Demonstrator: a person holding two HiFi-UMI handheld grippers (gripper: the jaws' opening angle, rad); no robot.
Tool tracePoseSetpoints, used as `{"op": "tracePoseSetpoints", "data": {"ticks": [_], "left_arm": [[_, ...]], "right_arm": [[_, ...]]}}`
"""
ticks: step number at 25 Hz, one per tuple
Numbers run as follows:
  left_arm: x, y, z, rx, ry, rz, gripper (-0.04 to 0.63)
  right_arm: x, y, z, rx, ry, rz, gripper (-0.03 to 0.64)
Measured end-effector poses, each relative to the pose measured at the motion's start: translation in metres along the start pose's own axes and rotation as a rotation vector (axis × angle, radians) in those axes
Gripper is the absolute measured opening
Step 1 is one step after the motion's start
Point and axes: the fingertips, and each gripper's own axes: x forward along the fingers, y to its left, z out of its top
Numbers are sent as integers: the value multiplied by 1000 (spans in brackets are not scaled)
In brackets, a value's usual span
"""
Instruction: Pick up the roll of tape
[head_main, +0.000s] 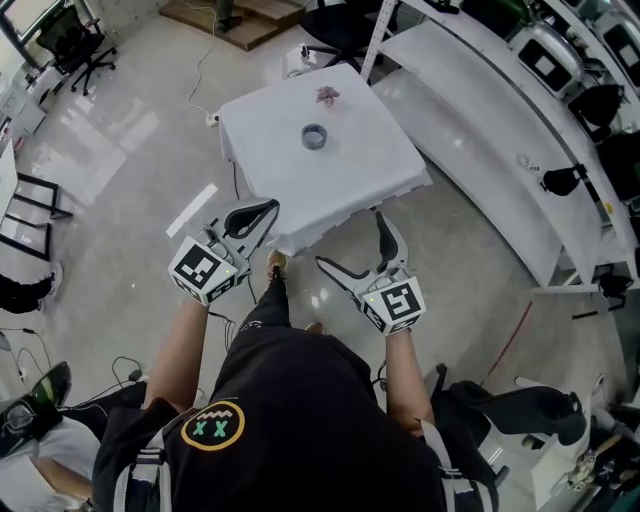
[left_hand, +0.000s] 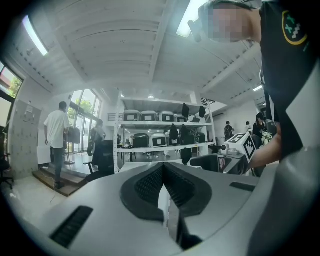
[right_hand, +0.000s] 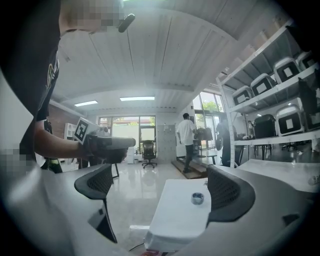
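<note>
A grey roll of tape lies flat near the middle of a small table under a white cloth. The right gripper view shows the roll of tape far ahead on that white table. My left gripper is shut, its black pads pressed together with nothing between them, and it hovers off the table's near left corner. My right gripper is open and empty, held off the table's near edge. Both are well short of the tape.
A small pinkish object lies at the table's far edge. A long white bench with equipment runs along the right. Office chairs stand far left, a cable trails on the floor, and a person walks in the distance.
</note>
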Motion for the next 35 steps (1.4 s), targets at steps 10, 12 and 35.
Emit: {"op": "tracePoseSetpoints", "data": {"ticks": [10,12,35], "left_arm": [[55,116,-14,-5,-2,-29,15],[64,135,-16,4,-5,-50,15],[111,251,-35,-45,-13,-135,15]], "right_arm": [[102,-62,10,-13,17,-34,598],[122,-72,11,-14,27,-44,598],[241,-122,11,-20,135,-103,598]]}}
